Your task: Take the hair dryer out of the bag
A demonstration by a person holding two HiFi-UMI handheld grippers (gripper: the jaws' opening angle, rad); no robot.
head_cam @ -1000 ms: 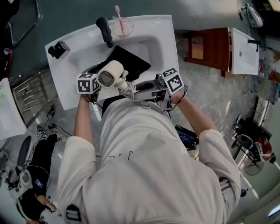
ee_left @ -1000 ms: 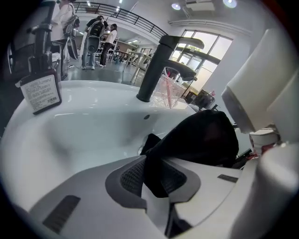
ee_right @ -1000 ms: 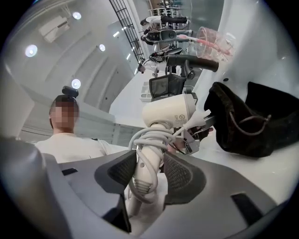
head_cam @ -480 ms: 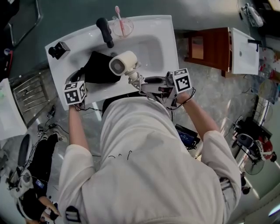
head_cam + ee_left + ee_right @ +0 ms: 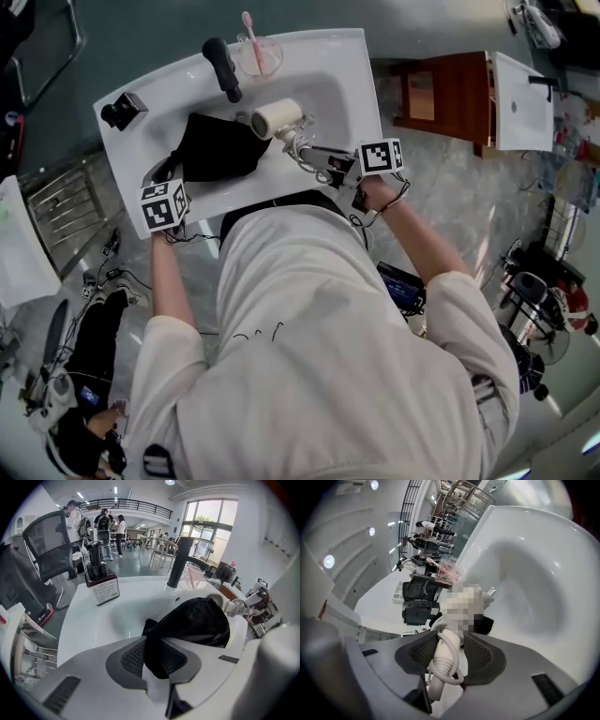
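Observation:
The cream hair dryer (image 5: 277, 118) is out of the bag and lies on its side over the sink basin (image 5: 342, 89), to the right of the bag. My right gripper (image 5: 315, 157) is shut on its handle (image 5: 444, 651), with the coiled cord looped between the pads. The black bag (image 5: 216, 147) lies slumped on the sink's near left rim. My left gripper (image 5: 172, 172) is shut on the bag's edge (image 5: 157, 656). In the left gripper view the dryer (image 5: 219, 602) shows past the bag (image 5: 197, 620), with the right gripper (image 5: 258, 605) beside it.
A black tap (image 5: 223, 67) and a pink cup with a toothbrush (image 5: 258, 54) stand at the sink's far rim. A black dispenser (image 5: 122, 110) sits at its far left corner. A wooden cabinet (image 5: 450, 98) stands to the right.
The right gripper has carried the dryer away from the bag and down toward the basin, tipping it onto its side. The left gripper has drawn the bag to the left.

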